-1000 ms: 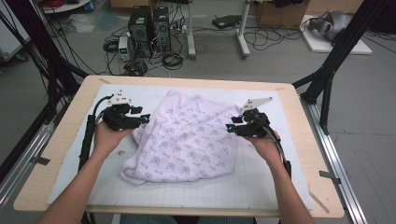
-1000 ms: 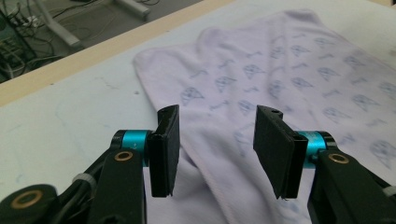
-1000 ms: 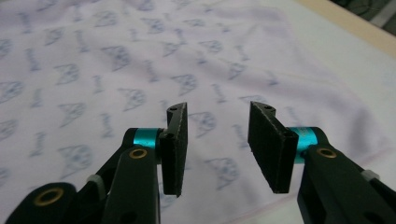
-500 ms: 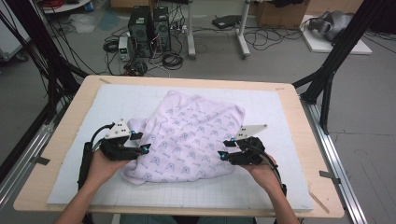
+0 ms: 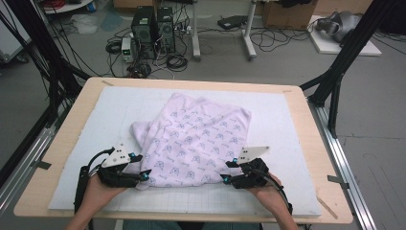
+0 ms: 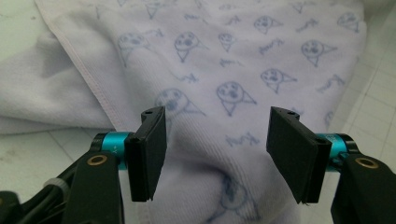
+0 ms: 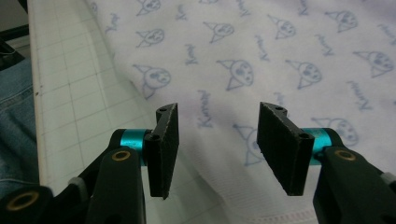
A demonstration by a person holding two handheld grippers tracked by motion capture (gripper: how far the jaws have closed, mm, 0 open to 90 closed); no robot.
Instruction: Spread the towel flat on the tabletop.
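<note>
I am folding the printed cloth (image 5: 191,141), lying at the frame's centre; one fold is laid. My left gripper (image 5: 139,167) and right gripper (image 5: 229,171) have just been opening, released, cloth beneath.

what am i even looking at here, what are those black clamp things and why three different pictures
A person sits at a table and holds a hand-operated clamp in each hand: the left gripper and the right gripper. There is no robot arm.

The high view comes from a fixed camera above, looking down on the table. The other two come from small cameras riding on each clamp, looking along its two black jaws.

On the white gridded mat lies a pale lilac cloth printed with small cartoon faces, loosely folded.

Nothing is held. Both clamps have just been opening at the cloth's near edge: the left gripper and right gripper stand open, cloth beneath, pads not pressing it.
</note>
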